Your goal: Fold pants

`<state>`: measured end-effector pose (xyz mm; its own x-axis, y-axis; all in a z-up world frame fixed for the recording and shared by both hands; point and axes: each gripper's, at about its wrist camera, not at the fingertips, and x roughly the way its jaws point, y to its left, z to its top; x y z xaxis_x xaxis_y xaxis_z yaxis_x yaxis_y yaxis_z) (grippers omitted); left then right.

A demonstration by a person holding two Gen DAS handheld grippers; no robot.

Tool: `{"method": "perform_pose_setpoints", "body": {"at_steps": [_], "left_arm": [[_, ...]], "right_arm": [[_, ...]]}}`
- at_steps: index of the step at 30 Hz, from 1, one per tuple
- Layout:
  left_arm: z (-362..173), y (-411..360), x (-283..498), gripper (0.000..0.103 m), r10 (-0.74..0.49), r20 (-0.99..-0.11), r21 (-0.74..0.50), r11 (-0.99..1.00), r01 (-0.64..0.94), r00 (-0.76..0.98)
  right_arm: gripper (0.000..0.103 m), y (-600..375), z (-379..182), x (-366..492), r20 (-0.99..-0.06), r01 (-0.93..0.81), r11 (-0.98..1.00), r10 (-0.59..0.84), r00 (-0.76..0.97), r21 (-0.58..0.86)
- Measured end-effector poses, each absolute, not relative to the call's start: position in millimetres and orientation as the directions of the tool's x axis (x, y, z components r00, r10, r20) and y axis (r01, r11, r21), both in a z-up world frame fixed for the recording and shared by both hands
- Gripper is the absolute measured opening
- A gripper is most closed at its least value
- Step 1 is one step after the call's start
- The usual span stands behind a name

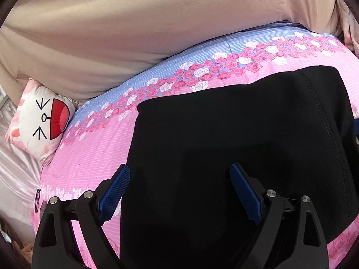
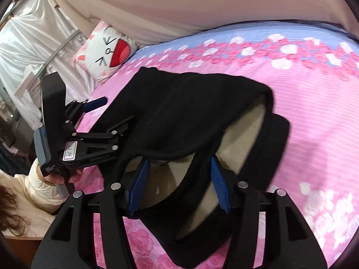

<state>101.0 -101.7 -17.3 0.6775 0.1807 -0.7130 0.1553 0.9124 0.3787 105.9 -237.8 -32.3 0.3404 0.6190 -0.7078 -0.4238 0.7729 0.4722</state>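
Black pants [image 1: 235,145] with a cream fleece lining [image 2: 242,123] lie on the pink flowered quilt [image 1: 89,152]. My left gripper [image 1: 179,167] hovers open over their left edge, one blue pad over the quilt and the other over the black cloth. In the right wrist view the pants [image 2: 179,112] are folded over, with the lining showing at the open waist. My right gripper [image 2: 179,160] stands at that waist edge. A strip of black cloth and lining runs between its blue fingers [image 2: 139,183], which do not press on it. The left gripper [image 2: 119,109] is held in a hand at the pants' left side.
A white cat-face pillow [image 1: 40,121] [image 2: 107,51] lies at the quilt's left corner. A beige cover [image 1: 134,22] is heaped behind the quilt. A person's hand [image 2: 56,177] in a cream sleeve is at the bed's left edge. Shiny white fabric [image 2: 33,33] hangs beyond.
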Motion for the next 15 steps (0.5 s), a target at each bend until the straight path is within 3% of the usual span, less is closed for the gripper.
{"method": "perform_pose_setpoints", "body": {"at_steps": [2,11,15], "left_arm": [[-15,-102,100,0.088,0.169,-0.719,0.369,0.915,0.164,0.675],[-16,-112,97,0.088,0.161,-0.712,0.382,0.906,0.184,0.683],[-5,-112,95,0.088,0.091,-0.733,0.319,0.922,0.222,0.675]], "right_arm": [[0.011,-237,-30,103,-0.709,-0.433,0.767,0.624,0.33,0.473],[0.01,-240,-34,101,-0.716,-0.371,0.79,0.606,0.348,0.488],[0.009,-257,-12,87,-0.692,-0.324,0.804,0.595,0.41,0.499]]}}
